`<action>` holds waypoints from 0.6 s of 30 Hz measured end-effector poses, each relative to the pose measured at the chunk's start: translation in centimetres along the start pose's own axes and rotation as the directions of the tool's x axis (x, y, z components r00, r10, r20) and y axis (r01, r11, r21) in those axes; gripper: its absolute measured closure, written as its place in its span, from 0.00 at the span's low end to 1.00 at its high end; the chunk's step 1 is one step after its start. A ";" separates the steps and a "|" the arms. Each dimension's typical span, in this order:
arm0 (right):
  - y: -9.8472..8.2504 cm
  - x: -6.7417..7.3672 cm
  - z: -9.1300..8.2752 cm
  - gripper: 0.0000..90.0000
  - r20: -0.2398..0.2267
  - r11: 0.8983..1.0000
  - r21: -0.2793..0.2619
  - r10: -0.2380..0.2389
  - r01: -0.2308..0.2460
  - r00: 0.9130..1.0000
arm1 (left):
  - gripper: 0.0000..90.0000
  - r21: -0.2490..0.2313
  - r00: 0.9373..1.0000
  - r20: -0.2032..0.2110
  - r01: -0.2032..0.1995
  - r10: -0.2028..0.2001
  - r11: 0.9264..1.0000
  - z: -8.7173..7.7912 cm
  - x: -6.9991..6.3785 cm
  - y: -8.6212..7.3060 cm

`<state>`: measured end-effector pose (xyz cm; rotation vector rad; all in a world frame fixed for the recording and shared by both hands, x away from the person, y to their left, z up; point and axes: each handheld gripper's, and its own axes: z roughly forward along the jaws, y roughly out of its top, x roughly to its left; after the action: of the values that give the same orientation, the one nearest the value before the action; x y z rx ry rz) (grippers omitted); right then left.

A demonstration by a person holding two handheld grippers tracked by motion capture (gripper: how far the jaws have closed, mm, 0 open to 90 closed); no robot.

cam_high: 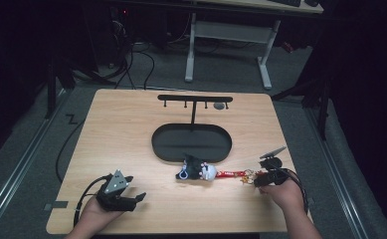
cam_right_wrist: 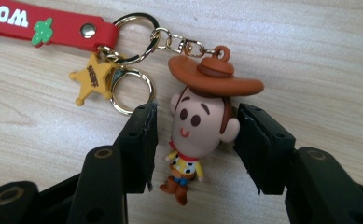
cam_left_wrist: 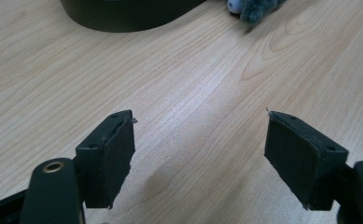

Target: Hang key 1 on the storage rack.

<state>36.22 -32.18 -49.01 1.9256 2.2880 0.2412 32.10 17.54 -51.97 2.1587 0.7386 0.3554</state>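
Two grippers are at work over a wooden table point(cam_high: 131, 124), and only one is engaged. High view: the left gripper point(cam_high: 134, 200) rests near the table's front left, well apart from everything else; the right gripper point(cam_high: 257, 180) sits at the front right, at the end of a keychain point(cam_high: 231, 174) whose red strap runs left to a dark plush toy point(cam_high: 196, 169) lying just in front of an oval black tray point(cam_high: 191, 143) with a hook stand point(cam_high: 194, 99) rising from its rear. Left gripper view: the jaws stand spread wide over bare wood with nothing between them; the tray point(cam_left_wrist: 123, 14) and a grey scrap of the plush toy point(cam_left_wrist: 258, 9) lie well ahead. Right gripper view: the jaws are half closed and bracket the head of a cowboy figure charm point(cam_right_wrist: 200, 130), which lies flat on the table; the right pad appears to meet the ear, while a narrow gap remains at the left pad, so the pinch is judged not yet made. A sheriff star point(cam_right_wrist: 91, 78), the key rings point(cam_right_wrist: 130, 93) and the red strap point(cam_right_wrist: 44, 30) lie just beyond. Recommendation: close squarely on the head below the hat brim, keep the left pad clear of the nearest ring, and lift slowly so the strap and plush trail without snagging.
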 end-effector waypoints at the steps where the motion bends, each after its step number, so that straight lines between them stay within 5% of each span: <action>1: 0.1 0.0 0.0 0.56 0.000 1.000 -0.001 0.002 -0.002 1.000 | 0.27 0.000 1.000 0.000 0.000 0.000 1.000 0.0 0.0 0.0; 6: 0.1 0.0 0.0 0.68 0.012 1.000 -0.006 -0.004 0.004 1.000 | 0.27 0.001 1.000 0.000 -0.002 0.002 1.000 0.0 0.0 0.0; 18: 0.1 0.0 -0.9 0.72 -0.010 1.000 -0.004 0.003 -0.003 1.000 | 0.27 0.005 1.000 -0.001 -0.004 0.004 1.000 0.1 0.0 0.0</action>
<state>36.13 -32.19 -48.15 1.9305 2.2888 0.2564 32.12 17.48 -52.05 2.1653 0.7369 0.3567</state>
